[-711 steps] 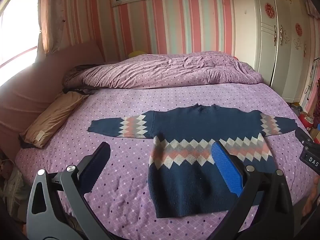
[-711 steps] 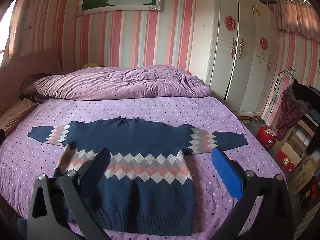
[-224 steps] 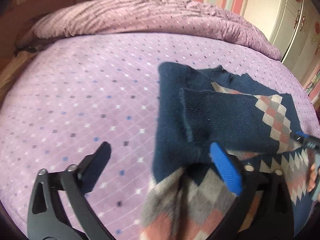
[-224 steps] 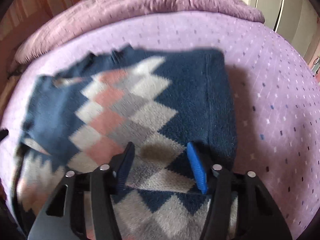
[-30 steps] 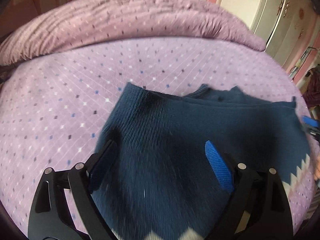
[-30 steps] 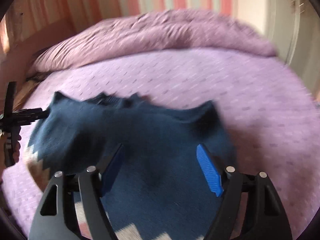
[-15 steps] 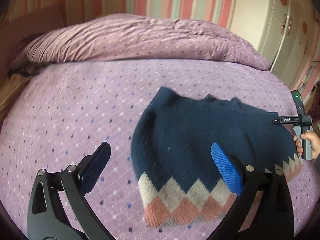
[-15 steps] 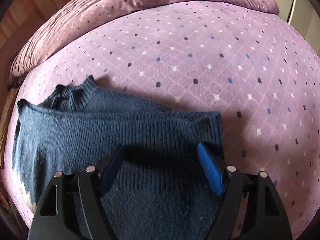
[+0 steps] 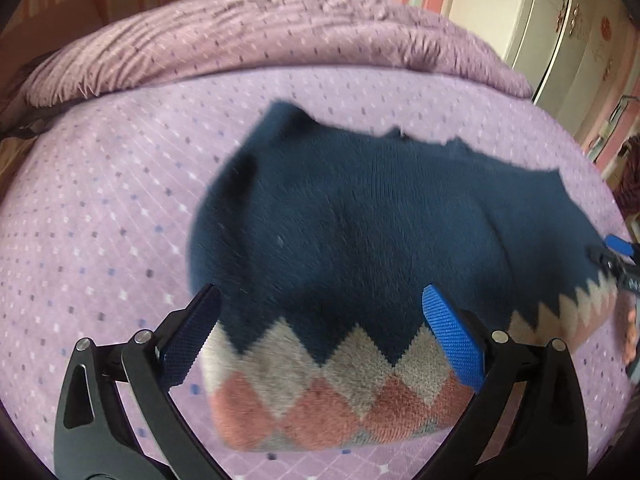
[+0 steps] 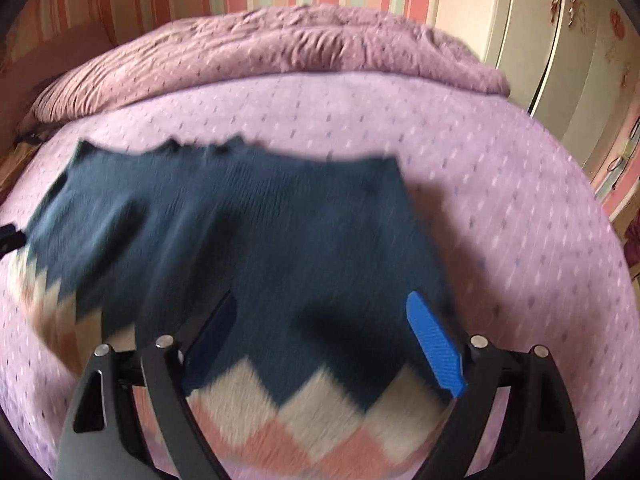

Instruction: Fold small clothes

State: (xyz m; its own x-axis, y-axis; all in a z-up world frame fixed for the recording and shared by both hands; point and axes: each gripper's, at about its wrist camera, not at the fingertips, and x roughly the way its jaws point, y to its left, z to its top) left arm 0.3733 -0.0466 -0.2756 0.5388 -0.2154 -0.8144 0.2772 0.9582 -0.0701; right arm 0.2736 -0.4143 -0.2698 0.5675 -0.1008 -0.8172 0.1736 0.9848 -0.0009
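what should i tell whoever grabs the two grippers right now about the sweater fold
Left gripper: jaws wide open, holding nothing, hanging over the near left part of the sweater.
Right gripper: jaws opening, nothing clamped between them, over the sweater's near right part.
The sweater lies on the purple bedspread as a compact folded bundle, navy side up, with the diamond-pattern band along the near edge and no sleeve sticking out.
Done: by how it lies, the sleeves are tucked in and the body is folded over.
Left: probably only a check that the edges line up and a light smoothing; the pictures are blurred, so look again first.
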